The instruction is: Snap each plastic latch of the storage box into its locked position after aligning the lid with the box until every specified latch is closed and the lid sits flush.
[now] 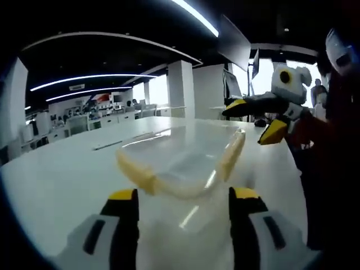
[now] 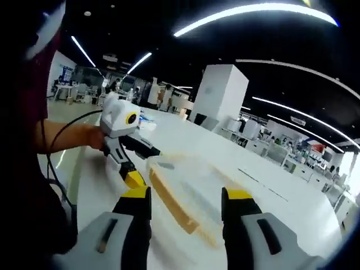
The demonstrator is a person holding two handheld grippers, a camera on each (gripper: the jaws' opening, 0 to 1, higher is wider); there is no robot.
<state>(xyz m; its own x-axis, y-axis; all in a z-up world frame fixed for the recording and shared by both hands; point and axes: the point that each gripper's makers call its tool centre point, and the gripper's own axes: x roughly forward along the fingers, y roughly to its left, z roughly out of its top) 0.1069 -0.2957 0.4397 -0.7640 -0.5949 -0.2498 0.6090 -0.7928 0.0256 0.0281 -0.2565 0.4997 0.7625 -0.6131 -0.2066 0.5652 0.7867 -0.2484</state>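
Clear storage box (image 1: pixel 180 157) with yellow latches (image 1: pixel 138 174) on white table (image 1: pixel 67 180), lid on. Left claw (image 1: pixel 183 211) wide, empty, just near of box. Right claw (image 2: pixel 185 211) wide, empty, at box's opposite side.

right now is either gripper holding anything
Nothing is held: the left gripper and right gripper are open, apart from the clear plastic storage box with yellow latches.

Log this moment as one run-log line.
storage box: on white table, yellow latches | left gripper: open, near box | right gripper: open, near box
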